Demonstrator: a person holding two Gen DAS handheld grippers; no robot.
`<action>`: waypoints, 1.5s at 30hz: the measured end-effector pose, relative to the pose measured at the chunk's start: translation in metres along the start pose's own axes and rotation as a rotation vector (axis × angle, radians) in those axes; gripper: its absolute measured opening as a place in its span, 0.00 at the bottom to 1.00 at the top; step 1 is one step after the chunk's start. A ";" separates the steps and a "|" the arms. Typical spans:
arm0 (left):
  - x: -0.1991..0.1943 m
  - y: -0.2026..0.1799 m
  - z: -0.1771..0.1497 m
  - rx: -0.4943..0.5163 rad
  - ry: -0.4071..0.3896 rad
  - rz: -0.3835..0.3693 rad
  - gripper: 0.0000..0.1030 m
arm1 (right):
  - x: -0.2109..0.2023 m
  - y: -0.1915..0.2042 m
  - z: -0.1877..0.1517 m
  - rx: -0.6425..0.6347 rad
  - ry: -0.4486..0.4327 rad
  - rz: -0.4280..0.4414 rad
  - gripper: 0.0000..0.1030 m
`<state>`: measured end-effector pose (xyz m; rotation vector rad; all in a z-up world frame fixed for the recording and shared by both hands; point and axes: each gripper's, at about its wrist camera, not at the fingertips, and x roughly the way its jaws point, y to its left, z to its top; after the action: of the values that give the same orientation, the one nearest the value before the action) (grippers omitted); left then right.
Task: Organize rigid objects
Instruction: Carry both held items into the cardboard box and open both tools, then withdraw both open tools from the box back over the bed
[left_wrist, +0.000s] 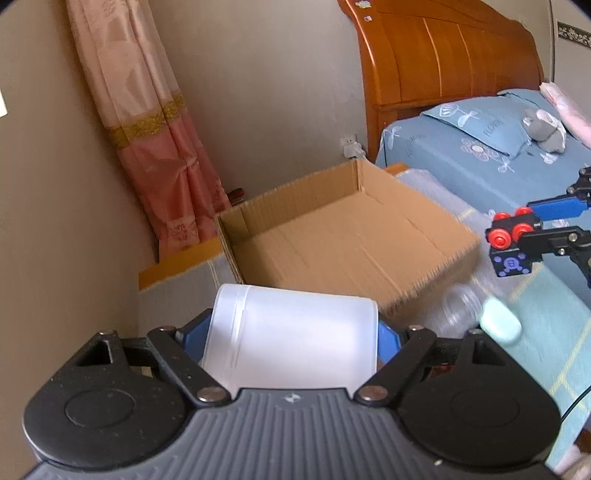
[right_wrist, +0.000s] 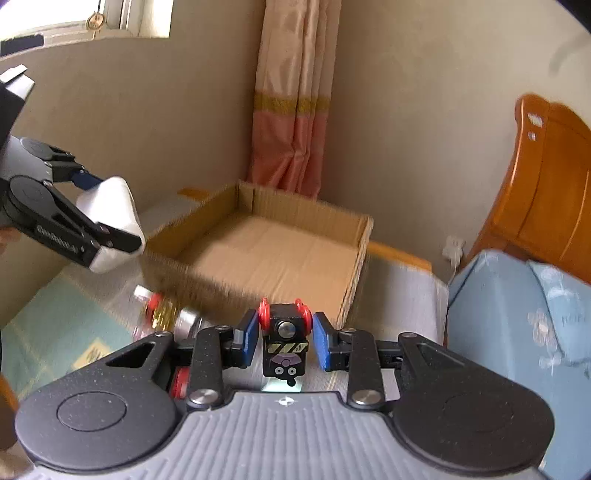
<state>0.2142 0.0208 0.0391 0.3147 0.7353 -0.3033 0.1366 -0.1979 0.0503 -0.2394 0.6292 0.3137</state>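
Observation:
My left gripper (left_wrist: 291, 332) is shut on a frosted white plastic container (left_wrist: 291, 339), held in the air in front of an open cardboard box (left_wrist: 332, 229). It shows at the left of the right wrist view (right_wrist: 110, 221). My right gripper (right_wrist: 284, 336) holds a small black toy car with red wheels (right_wrist: 284, 339) between its blue pads, just before the box's near wall (right_wrist: 221, 291). In the left wrist view the car (left_wrist: 511, 240) hangs to the right of the box. The box is empty inside.
A clear bottle (left_wrist: 461, 306) and a pale green object (left_wrist: 500, 321) lie on the table by the box. A small bottle with a red and gold band (right_wrist: 162, 310) lies near the box. A bed (left_wrist: 480, 147) stands to the right, a curtain (left_wrist: 147, 129) behind.

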 end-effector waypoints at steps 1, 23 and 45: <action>0.004 0.002 0.006 -0.004 0.001 0.001 0.82 | 0.003 -0.002 0.008 -0.004 -0.006 0.001 0.35; 0.078 0.014 0.067 -0.047 0.065 0.031 0.83 | 0.067 -0.038 0.049 0.065 0.032 0.003 0.86; 0.023 -0.009 0.032 -0.029 0.047 0.048 0.94 | 0.017 -0.008 0.011 0.031 0.022 0.030 0.99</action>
<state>0.2460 -0.0032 0.0436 0.3126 0.7761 -0.2402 0.1581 -0.1985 0.0495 -0.2040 0.6593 0.3299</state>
